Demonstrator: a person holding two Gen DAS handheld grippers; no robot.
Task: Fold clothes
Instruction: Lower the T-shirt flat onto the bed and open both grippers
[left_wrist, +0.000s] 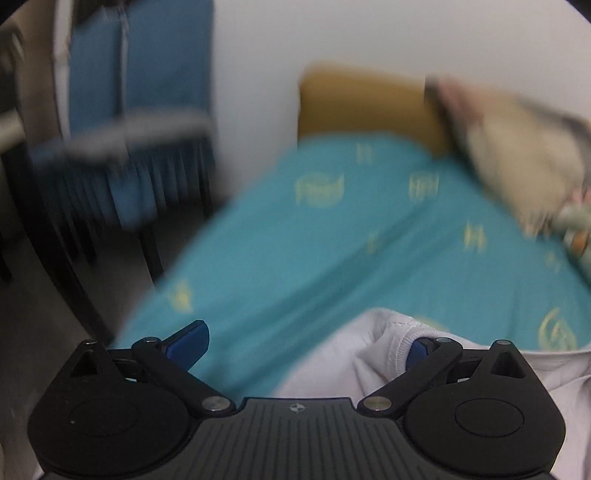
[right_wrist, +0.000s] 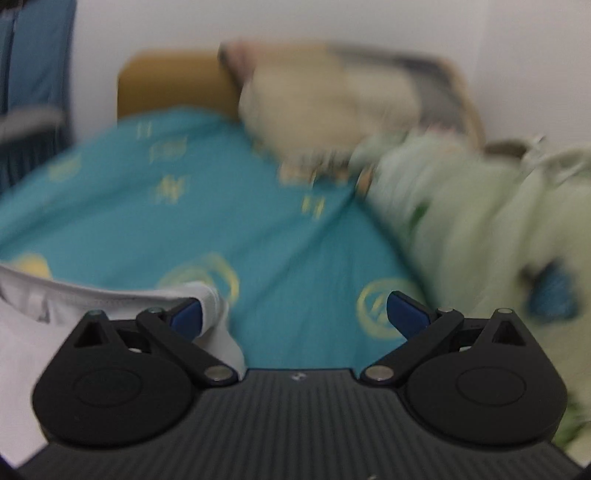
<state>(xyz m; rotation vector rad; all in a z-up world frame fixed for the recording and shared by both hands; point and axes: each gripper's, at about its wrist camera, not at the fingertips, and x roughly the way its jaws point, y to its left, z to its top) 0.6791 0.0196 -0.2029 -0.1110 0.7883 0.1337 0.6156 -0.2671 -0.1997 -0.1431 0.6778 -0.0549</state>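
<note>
White garment (left_wrist: 373, 354) on teal bedsheet (left_wrist: 303, 236), against both wide-spread tongs, left (left_wrist: 306, 345) and right (right_wrist: 295, 314).

- Two hand-held grippers: the left hand-held gripper (left_wrist: 304, 347) and the right hand-held gripper (right_wrist: 295, 315), each with two blue fingertips.
- One white garment (left_wrist: 369, 354).
- One bed with a teal sheet (left_wrist: 332, 240).
- One beige pillow (left_wrist: 517, 147).
- One pale green blanket (right_wrist: 480, 221).
- One wooden headboard (left_wrist: 362, 103).
</note>
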